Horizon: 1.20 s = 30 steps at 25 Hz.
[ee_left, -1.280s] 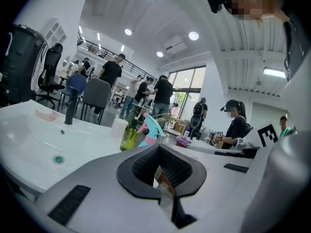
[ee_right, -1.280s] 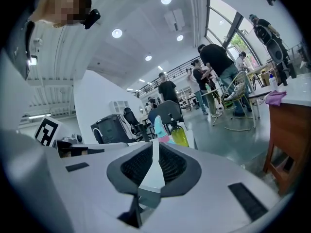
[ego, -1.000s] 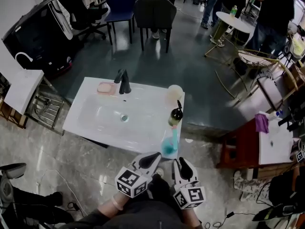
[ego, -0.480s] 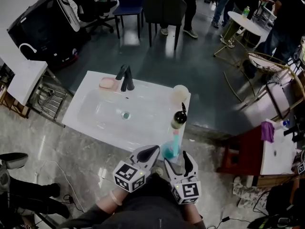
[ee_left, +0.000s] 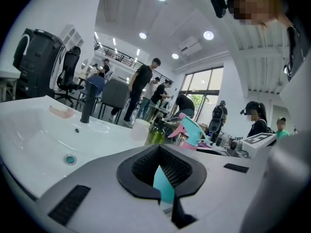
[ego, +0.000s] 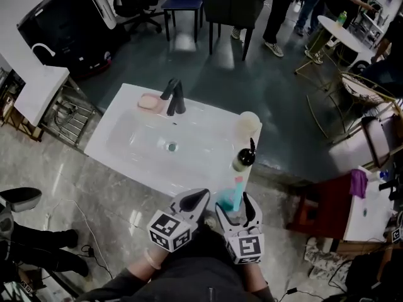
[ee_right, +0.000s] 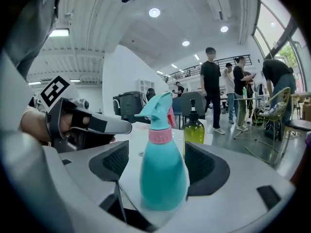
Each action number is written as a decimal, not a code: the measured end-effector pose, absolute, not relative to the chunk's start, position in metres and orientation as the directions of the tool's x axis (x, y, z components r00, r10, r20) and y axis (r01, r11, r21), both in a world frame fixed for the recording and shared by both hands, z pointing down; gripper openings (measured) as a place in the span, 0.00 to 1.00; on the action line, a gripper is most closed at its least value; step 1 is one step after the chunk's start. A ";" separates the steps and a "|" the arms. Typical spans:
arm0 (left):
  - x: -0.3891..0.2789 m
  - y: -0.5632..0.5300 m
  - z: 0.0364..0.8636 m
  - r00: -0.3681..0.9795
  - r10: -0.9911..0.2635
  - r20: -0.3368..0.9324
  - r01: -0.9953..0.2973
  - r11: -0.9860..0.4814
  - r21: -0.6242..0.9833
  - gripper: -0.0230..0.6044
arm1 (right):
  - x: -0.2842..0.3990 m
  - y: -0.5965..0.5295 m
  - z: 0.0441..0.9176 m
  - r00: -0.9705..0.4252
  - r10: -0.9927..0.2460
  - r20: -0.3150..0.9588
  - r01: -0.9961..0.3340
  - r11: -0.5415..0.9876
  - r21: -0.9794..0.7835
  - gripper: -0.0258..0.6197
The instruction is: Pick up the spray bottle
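Swinging open in the last moment, the right gripper's (ego: 235, 204) jaws now stand wide apart around the upright teal spray bottle (ee_right: 163, 171), pads on either side but not pressing it. The bottle stands on the near right corner of the white washbasin (ego: 126, 140). The left gripper (ee_left: 164, 191), jaws together, has edged in just beside it, so I judge the approach done and only the squeeze and lift left.

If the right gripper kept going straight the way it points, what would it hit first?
The spray bottle: it stands between the jaws of the right gripper, which have just been opening and seem clear of it.
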State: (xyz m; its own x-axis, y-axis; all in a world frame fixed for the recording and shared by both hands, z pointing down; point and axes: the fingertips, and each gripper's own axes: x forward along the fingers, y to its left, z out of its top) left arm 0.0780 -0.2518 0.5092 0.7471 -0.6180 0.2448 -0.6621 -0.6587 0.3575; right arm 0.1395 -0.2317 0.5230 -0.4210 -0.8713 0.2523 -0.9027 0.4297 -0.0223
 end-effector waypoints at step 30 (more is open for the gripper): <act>0.075 -0.289 0.517 0.752 -0.603 0.266 -0.657 -0.648 0.386 0.05 | 0.129 -0.266 0.550 -0.419 -0.846 0.331 -0.897 0.442 -0.007 0.52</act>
State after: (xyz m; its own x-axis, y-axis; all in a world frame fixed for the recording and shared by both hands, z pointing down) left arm 0.0748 -0.2889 0.5173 0.7516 -0.6035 0.2663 -0.6568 -0.6476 0.3863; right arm 0.1295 -0.2656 0.5499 -0.4191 -0.8455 0.3309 -0.8970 0.4419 -0.0068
